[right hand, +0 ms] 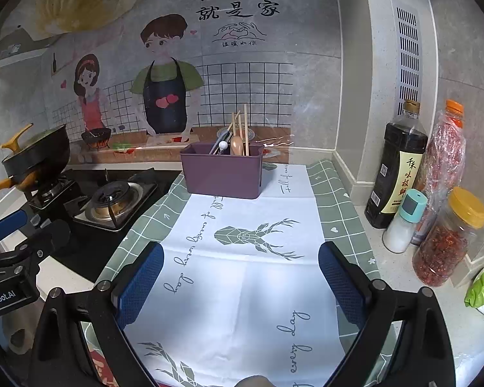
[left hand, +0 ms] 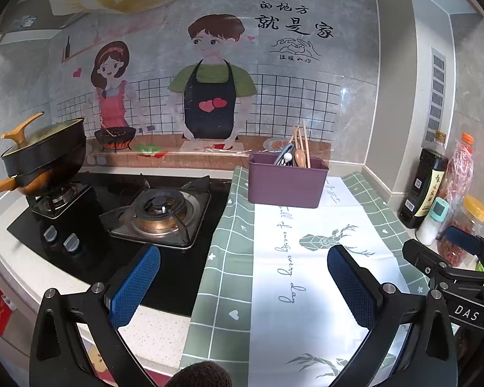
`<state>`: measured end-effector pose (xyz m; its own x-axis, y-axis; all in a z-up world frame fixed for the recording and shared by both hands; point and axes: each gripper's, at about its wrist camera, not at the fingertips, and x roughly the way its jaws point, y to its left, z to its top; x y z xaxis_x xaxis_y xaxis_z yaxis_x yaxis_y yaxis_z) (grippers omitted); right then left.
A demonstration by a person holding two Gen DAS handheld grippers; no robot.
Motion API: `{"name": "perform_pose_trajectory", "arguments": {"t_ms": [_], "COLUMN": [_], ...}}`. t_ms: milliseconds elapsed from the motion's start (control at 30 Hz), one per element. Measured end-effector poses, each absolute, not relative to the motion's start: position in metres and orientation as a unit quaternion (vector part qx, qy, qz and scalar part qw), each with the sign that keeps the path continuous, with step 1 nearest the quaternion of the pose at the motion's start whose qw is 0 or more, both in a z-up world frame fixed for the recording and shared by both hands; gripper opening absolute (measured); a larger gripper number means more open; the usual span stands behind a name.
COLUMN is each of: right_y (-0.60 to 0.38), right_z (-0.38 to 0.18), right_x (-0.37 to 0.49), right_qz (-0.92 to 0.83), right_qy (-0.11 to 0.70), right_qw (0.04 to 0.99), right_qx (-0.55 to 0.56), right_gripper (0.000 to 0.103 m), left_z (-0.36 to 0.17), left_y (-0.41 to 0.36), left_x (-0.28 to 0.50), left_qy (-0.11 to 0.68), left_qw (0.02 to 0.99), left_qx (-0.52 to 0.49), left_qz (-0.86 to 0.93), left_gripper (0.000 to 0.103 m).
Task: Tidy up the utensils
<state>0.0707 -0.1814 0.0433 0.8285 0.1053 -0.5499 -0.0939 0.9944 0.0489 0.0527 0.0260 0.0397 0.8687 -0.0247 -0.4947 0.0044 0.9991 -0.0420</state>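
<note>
A purple utensil box [left hand: 287,180] stands at the far end of the green-and-white mat [left hand: 306,274]; it also shows in the right wrist view [right hand: 222,174]. Wooden chopsticks [right hand: 246,129], a wooden spoon [right hand: 237,145] and metal utensils [right hand: 219,146] stand inside it. My left gripper [left hand: 243,277] is open and empty above the mat's left edge, well short of the box. My right gripper [right hand: 241,277] is open and empty over the mat's middle. The right gripper's body shows at the right edge of the left wrist view [left hand: 451,264].
A gas hob [left hand: 159,209] lies left of the mat, with a lidded black pan [left hand: 45,151] on the far left burner. A soy sauce bottle [right hand: 398,167], a salt shaker [right hand: 403,222], a chili jar [right hand: 448,238] and a chili bottle [right hand: 445,161] stand along the right wall.
</note>
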Motion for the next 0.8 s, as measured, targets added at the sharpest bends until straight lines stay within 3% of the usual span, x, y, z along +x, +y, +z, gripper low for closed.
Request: {"name": "perform_pose_trajectory", "arguments": {"t_ms": [800], "right_y": [-0.1849], "right_z": [0.0489], "right_x": [0.0678], "right_qz": [0.048], "right_qy": [0.282], "right_qw": [0.958], "right_qx": [0.007], "right_gripper": [0.096], "left_z": [0.0404], "left_y": [0.0242], "left_x": [0.0475], "left_qy": [0.257], "left_qw": [0.966], "left_qx": [-0.012], "left_qz": [-0.016], "left_gripper": [0.103]}}
